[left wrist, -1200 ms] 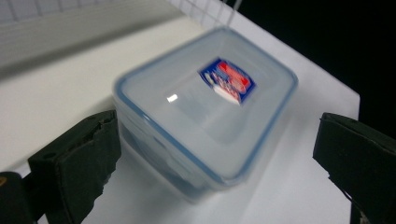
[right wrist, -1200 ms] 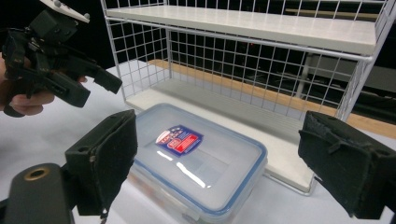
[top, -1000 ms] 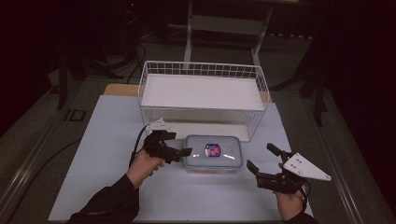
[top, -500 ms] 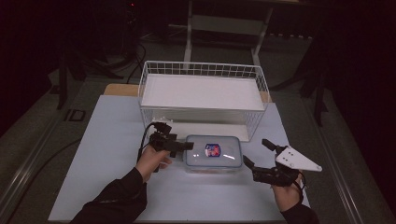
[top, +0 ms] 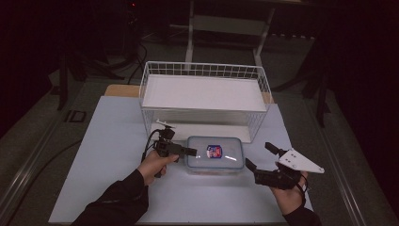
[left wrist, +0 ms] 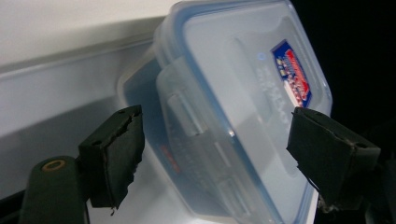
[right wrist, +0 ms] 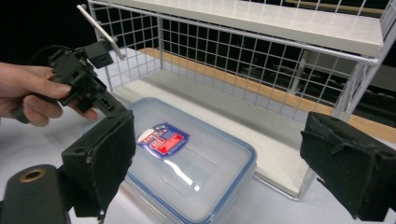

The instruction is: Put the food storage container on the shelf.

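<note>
At container's (top: 215, 154) left end | left tongs (left wrist: 215, 154) lowered, just been closing, astride latch | right tongs (right wrist: 224, 172) open, empty

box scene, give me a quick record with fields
box: clear lidded box with a red and blue label, flat on the table
rack: white wire rack just behind it
left gripper: at the box's left end latch, jaws just been closing, pads not yet on it
right gripper: open, right of the box, apart
</note>
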Motion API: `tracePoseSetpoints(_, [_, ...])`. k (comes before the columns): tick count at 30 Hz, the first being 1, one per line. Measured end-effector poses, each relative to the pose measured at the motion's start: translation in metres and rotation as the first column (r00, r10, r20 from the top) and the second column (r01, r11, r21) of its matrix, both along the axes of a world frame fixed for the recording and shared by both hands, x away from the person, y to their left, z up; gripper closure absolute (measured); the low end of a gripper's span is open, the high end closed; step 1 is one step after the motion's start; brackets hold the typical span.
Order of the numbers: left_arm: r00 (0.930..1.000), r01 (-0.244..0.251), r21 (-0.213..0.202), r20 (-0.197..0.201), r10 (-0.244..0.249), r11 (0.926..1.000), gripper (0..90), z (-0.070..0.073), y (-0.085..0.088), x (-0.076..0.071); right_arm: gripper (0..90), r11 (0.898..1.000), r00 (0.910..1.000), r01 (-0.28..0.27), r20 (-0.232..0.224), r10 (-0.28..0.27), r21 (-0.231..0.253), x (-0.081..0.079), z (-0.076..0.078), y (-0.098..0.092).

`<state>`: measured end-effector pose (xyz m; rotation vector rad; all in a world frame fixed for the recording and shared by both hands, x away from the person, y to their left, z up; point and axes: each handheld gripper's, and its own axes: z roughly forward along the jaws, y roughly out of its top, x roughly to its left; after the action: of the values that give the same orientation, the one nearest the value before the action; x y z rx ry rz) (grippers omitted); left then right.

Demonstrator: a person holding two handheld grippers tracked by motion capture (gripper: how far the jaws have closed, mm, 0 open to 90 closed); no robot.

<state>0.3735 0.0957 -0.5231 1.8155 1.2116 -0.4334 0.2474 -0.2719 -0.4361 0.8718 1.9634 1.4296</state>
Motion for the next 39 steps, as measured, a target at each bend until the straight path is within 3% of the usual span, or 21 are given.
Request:
tracePoseSetpoints(2, [0.9997, 0.013, -0.025, -0.020, -0.014, 0.9996, 28.6, -0.002, 0.001, 0.001, 10.2, 1.000, 1.0000, -0.001, -0.003, 0.001, -0.002, 0.000, -0.001, 0.000])
tracePoseSetpoints(5, [0.9989, 0.021, -0.043, -0.041, -0.023, 0.9988, 31.0, -0.003, 0.004, 0.002, 10.2, 1.000, 0.9999, -0.001, -0.017, 0.000, -0.011, 0.000, -0.002, 0.001])
tracePoseSetpoints(6, [0.9975, 0.016, -0.061, -0.068, -0.020, 0.9980, 32.3, -0.004, 0.006, 0.003, 10.2, 1.000, 0.9997, -0.006, -0.022, 0.005, -0.012, 0.001, -0.003, 0.001])
tracePoseSetpoints(11, [0.9942, 0.031, -0.073, -0.100, -0.038, 0.9968, 40.3, -0.004, 0.010, 0.002, 10.2, 0.999, 0.9965, -0.017, -0.083, 0.014, -0.032, 0.007, -0.011, 0.002])
tracePoseSetpoints(15, [0.9947, 0.035, -0.071, -0.094, -0.042, 0.9968, 40.6, -0.004, 0.010, 0.001, 10.3, 0.999, 0.9898, -0.033, -0.139, 0.030, -0.018, 0.013, -0.015, 0.003])
tracePoseSetpoints(20, [0.9925, 0.030, -0.086, -0.116, -0.040, 0.9958, 45.5, -0.004, 0.013, 0.003, 11.0, 0.999, 0.9806, -0.046, -0.191, 0.043, -0.014, 0.019, -0.018, 0.001])
tracePoseSetpoints(25, [0.9952, 0.051, -0.077, -0.079, -0.057, 0.9957, 48.5, 0.002, 0.013, -0.002, 11.1, 0.999, 0.9669, -0.045, -0.251, 0.045, 0.004, 0.030, -0.025, -0.004])
tracePoseSetpoints(28, [0.9968, 0.056, -0.074, -0.053, -0.061, 0.9956, 49.8, 0.004, 0.012, -0.007, 12.5, 0.998, 0.9461, -0.053, -0.318, 0.061, 0.034, 0.040, -0.033, -0.009])
tracePoseSetpoints(29, [0.9968, 0.056, -0.074, -0.053, -0.061, 0.9956, 50.1, 0.004, 0.012, -0.007, 12.5, 0.998, 0.9461, -0.053, -0.318, 0.061, 0.034, 0.040, -0.033, -0.009])
tracePoseSetpoints(30, [0.9972, 0.063, -0.068, -0.038, -0.065, 0.9957, 50.1, 0.005, 0.013, -0.009, 13.0, 0.997, 0.9361, -0.058, -0.345, 0.069, 0.042, 0.044, -0.036, -0.011])
tracePoseSetpoints(31, [0.9975, 0.066, -0.065, -0.022, -0.068, 0.9957, 50.3, 0.006, 0.012, -0.010, 13.5, 0.997, 0.9139, -0.063, -0.398, 0.077, 0.050, 0.052, -0.044, -0.014])
tracePoseSetpoints(32, [0.9975, 0.069, -0.059, -0.012, -0.070, 0.9958, 50.3, 0.007, 0.011, -0.012, 13.5, 0.997, 0.9139, -0.063, -0.398, 0.077, 0.050, 0.052, -0.044, -0.014])
tracePoseSetpoints(33, [0.9973, 0.073, -0.052, 0.000, -0.073, 0.9960, 50.6, 0.008, 0.010, -0.014, 14.7, 0.995, 0.8943, -0.074, -0.437, 0.095, 0.064, 0.058, -0.050, -0.015])
tracePoseSetpoints(34, [0.9968, 0.079, -0.048, 0.013, -0.079, 0.9957, 50.6, 0.009, 0.010, -0.015, 14.7, 0.995, 0.8943, -0.074, -0.437, 0.095, 0.064, 0.058, -0.050, -0.015])
tracePoseSetpoints(37, [0.9941, 0.102, -0.045, 0.041, -0.100, 0.9938, 53.3, 0.012, 0.009, -0.020, 18.7, 0.989, 0.8589, -0.085, -0.495, 0.133, 0.117, 0.065, -0.058, -0.017])
tracePoseSetpoints(38, [0.9939, 0.104, -0.046, 0.041, -0.102, 0.9935, 53.7, 0.012, 0.009, -0.021, 20.7, 0.985, 0.8394, -0.092, -0.521, 0.155, 0.145, 0.070, -0.062, -0.019])
tracePoseSetpoints(39, [0.9930, 0.111, -0.043, 0.046, -0.109, 0.9929, 54.1, 0.013, 0.009, -0.022, 23.0, 0.981, 0.8262, -0.089, -0.537, 0.169, 0.170, 0.073, -0.064, -0.020])
